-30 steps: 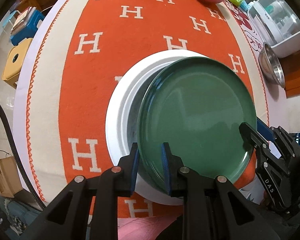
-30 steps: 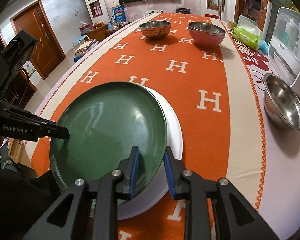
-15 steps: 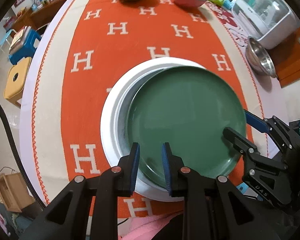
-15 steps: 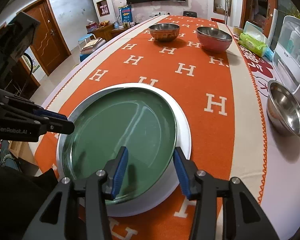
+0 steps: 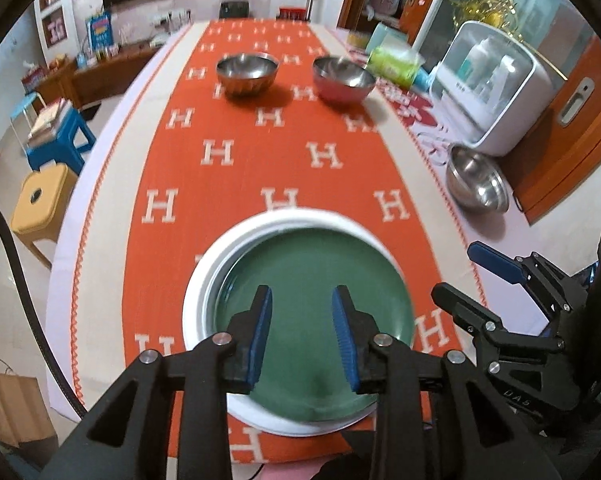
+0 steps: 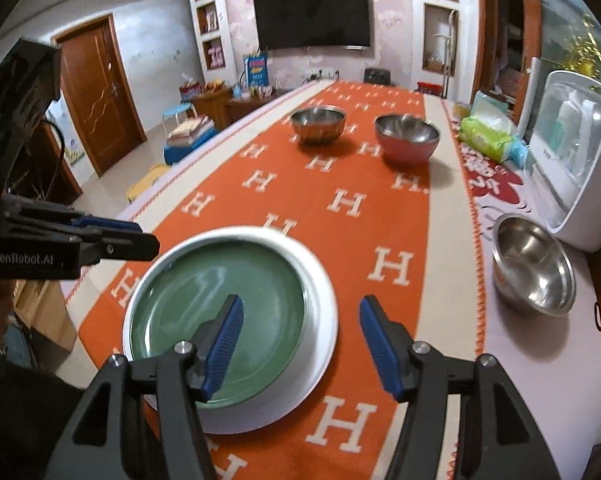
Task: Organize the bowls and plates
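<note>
- The green plate (image 5: pixel 316 320) lies flat inside the larger white plate (image 5: pixel 198 304), the two stacked near the near edge of the counter (image 5: pixel 112 148), on the orange runner with white H letters (image 5: pixel 296 160).
- The left hand-held gripper (image 5: pixel 302 336) hangs above the green plate with its blue-padded fingers (image 5: pixel 260 336) spread apart and nothing between them.
- The right hand-held gripper (image 6: pixel 300 344) is spread wide as well; its left finger sits over the green plate (image 6: pixel 220 308), its right finger over the runner just past the white plate's rim (image 6: pixel 320 320). It grips nothing.
- In the left wrist view the right hand-held gripper (image 5: pixel 480 280) shows off the plates' right side; in the right wrist view the left hand-held gripper (image 6: pixel 112 236) shows off their left side.
- Two steel bowls stand side by side on the runner toward the far end: one on the left (image 6: pixel 318 124), and a reddish-sided one (image 6: pixel 407 138) on the right.
- A third steel bowl (image 6: pixel 534 264) sits near the counter's right edge, just beside a white appliance with a clear lid (image 6: pixel 572 160).
- A green packet (image 6: pixel 486 136) lies along the right edge, further back.
</note>
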A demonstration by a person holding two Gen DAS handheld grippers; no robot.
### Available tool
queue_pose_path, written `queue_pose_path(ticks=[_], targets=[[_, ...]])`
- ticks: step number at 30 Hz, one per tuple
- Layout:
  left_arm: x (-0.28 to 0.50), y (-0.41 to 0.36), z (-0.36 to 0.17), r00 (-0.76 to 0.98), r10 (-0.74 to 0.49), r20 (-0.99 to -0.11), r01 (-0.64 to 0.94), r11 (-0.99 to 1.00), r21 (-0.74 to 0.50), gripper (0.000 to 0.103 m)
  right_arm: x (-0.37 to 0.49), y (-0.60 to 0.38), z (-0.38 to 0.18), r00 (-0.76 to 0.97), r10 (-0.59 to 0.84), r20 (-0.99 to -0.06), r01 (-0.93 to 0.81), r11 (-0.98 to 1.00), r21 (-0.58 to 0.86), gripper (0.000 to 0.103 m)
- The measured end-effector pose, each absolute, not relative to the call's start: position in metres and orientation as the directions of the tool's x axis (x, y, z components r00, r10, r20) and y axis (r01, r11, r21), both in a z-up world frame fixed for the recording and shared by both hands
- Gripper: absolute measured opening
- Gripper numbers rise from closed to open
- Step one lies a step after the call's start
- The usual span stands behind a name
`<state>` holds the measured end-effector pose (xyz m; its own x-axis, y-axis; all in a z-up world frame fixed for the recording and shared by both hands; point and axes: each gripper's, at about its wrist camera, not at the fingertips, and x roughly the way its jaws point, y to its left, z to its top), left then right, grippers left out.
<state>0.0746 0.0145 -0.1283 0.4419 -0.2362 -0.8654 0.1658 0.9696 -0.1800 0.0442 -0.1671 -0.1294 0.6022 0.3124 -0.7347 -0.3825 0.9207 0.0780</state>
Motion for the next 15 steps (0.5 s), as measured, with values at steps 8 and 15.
queue_pose_path(ticks=[8, 15], targets=[[0.072, -0.021, -0.098, 0.530, -0.248, -0.811, 0.190, 0.967, -0.172, 0.048, 0.040, -0.215, -0.101, 0.704, 0.296, -0.646, -0.315, 0.945, 0.089, 0.061], [0.083, -0.065, -0.079, 0.574, -0.243, -0.782, 0.213, 0.966, -0.144, 0.054, 0.038, -0.258, -0.087, 0.767, 0.258, -0.588, -0.258, 0.962, 0.086, 0.061]])
